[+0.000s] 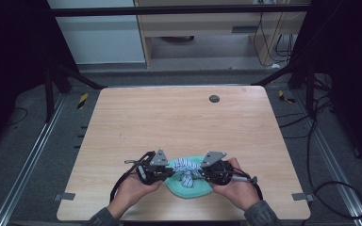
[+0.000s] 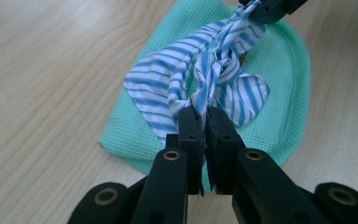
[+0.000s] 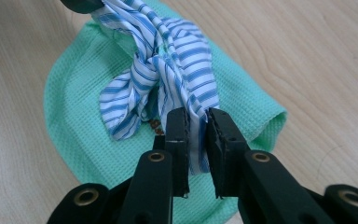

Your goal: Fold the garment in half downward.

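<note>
A blue-and-white striped cloth (image 1: 187,167) is tied in a knot on top of a mint-green waffle-weave cloth (image 1: 188,189) near the table's front edge. My left gripper (image 1: 173,170) is shut on the knot's left tail, and the left gripper view shows its jaws (image 2: 204,112) pinching the striped cloth (image 2: 214,70) over the green cloth (image 2: 284,70). My right gripper (image 1: 200,173) is shut on the opposite tail. In the right gripper view its jaws (image 3: 196,114) clamp the striped cloth (image 3: 177,56) above the green cloth (image 3: 70,116). Both tails are stretched between the grippers.
The light wooden table (image 1: 179,122) carries a small dark round plug (image 1: 214,98) near its far edge. Black frame posts and loose cables stand on the grey floor around the table. The person's hands come in over the front edge.
</note>
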`<state>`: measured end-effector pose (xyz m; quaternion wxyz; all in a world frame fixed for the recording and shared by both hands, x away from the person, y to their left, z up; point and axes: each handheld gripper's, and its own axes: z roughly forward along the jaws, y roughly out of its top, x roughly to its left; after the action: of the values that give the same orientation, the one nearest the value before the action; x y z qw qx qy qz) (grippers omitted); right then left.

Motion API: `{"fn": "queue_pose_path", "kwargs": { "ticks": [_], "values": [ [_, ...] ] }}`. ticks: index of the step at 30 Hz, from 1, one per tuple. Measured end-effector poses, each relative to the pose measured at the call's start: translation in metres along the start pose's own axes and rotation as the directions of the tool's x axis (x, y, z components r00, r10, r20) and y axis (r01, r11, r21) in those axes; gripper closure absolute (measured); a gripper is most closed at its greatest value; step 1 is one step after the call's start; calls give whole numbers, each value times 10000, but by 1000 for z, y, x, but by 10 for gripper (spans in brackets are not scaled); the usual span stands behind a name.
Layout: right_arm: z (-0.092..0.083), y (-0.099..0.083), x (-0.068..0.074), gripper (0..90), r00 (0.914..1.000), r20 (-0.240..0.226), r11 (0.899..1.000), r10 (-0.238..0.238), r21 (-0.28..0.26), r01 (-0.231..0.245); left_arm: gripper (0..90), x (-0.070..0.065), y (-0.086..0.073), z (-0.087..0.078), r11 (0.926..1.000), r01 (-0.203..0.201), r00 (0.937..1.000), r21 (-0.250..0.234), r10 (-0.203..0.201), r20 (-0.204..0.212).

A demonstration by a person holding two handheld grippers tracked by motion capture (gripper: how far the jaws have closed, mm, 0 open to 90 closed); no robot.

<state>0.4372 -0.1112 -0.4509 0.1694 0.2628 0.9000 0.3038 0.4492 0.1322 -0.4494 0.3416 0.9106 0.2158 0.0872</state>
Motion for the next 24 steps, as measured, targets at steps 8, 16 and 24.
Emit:
{"fn": "queue_pose_path", "kwargs": {
  "ticks": [8,16,24],
  "values": [
    [2,-5,7,795,9999,-147,10000,-63,33,64,856,-5,-10,3,10000,27,9999,56,-28,116],
    [5,-9,13,787,9996,-260,9999,-124,112,127,856,-9,-18,7,9998,-45,9998,192,41,219],
    [8,-15,18,866,9991,-361,9993,-236,266,246,861,-12,-24,12,9996,-10,9997,271,3,264]
  ]
}}
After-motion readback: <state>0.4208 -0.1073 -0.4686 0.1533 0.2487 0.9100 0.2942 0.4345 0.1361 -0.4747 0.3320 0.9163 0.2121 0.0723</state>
